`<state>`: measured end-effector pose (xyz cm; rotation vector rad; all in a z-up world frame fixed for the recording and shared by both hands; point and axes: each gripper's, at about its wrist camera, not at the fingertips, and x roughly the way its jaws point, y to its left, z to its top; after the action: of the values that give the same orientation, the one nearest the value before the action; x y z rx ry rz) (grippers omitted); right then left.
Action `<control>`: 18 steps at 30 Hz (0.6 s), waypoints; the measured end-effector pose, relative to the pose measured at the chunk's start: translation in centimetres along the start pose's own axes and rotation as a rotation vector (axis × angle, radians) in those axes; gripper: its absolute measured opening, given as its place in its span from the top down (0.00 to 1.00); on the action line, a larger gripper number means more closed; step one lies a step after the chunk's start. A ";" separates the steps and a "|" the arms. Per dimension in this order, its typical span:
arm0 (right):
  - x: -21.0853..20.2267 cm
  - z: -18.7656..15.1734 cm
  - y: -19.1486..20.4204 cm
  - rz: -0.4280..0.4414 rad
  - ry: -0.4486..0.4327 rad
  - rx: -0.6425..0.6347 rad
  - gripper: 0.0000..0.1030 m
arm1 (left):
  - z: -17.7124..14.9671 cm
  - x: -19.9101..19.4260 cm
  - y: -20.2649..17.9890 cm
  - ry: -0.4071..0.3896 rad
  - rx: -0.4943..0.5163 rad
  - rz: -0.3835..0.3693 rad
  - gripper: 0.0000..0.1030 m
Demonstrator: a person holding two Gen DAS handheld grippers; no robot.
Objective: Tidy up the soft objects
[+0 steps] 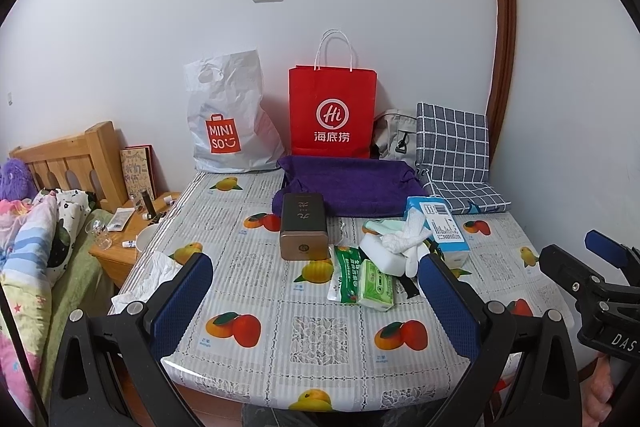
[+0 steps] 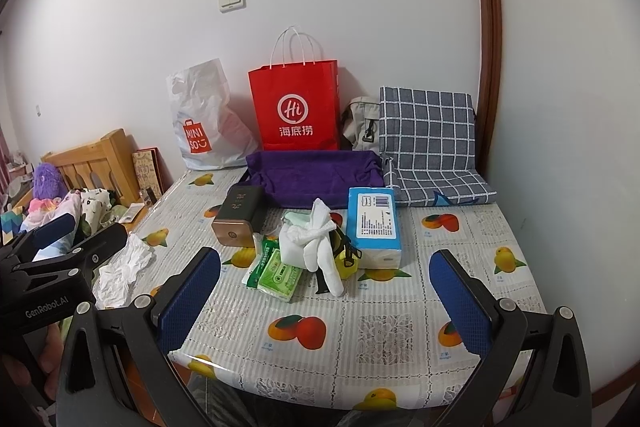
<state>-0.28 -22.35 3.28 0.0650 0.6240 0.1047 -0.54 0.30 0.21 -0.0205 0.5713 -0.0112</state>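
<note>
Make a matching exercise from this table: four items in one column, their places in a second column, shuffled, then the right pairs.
Items:
1. red paper bag
2. purple cloth
3. crumpled tissue
4. checked cushion

Places:
A. near the table's left edge, lying loose
B. far right corner, propped against the wall
C. standing upright at the back wall, beside the white plastic bag
D. flat on the table, just in front of the red bag

Pairs: 1-C, 2-D, 3-A, 4-B

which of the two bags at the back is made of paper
The red bag with white rope handles, standing stiff and upright; the white Miniso bag left of it is crumpled plastic.
</note>
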 end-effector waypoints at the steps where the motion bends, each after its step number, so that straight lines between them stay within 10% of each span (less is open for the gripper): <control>1: 0.0 0.0 0.0 -0.001 -0.001 0.000 0.00 | 0.1 0.0 0.0 0.001 0.003 0.001 0.00; 18: 4.3 -1.3 -1.5 0.031 0.038 0.016 0.00 | -2.2 5.9 1.4 0.119 -0.069 -0.052 0.00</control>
<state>2.57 -23.28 -0.44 0.0885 0.6619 0.1314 3.27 1.59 -4.87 -0.1021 0.6901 -0.0439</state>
